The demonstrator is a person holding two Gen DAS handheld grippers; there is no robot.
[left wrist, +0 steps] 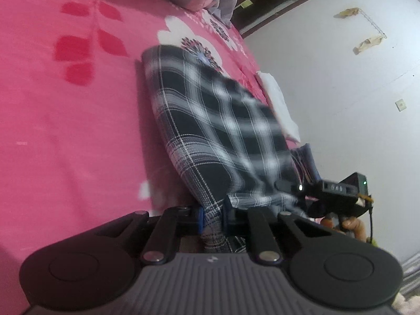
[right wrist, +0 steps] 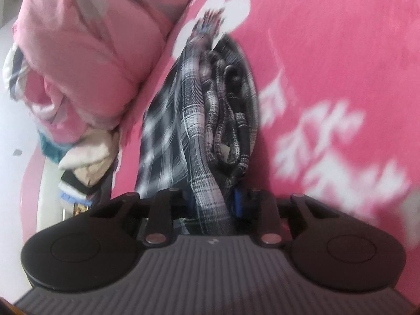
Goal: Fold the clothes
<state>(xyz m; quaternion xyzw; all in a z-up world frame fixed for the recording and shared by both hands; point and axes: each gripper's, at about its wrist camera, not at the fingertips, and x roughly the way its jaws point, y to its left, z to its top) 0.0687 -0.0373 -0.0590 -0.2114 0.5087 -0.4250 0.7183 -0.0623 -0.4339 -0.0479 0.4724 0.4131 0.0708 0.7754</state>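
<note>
A black-and-white plaid garment (left wrist: 210,120) stretches across the pink floral bed sheet (left wrist: 65,118). In the left wrist view my left gripper (left wrist: 213,218) is shut on one near corner of it, the cloth pinched between the blue pads. In the right wrist view my right gripper (right wrist: 214,204) is shut on a bunched edge of the same garment (right wrist: 199,120), whose folds hang rumpled ahead of the jaws. The right tool's black body (left wrist: 338,191) shows at the garment's right end, with a person's fingers (left wrist: 349,223) under it. The lifted cloth is blurred.
A pink quilt (right wrist: 78,52) is heaped at the head of the bed, with loose clothes (right wrist: 86,157) below it. A white folded item (left wrist: 278,105) lies at the bed's edge by the white wall (left wrist: 354,105).
</note>
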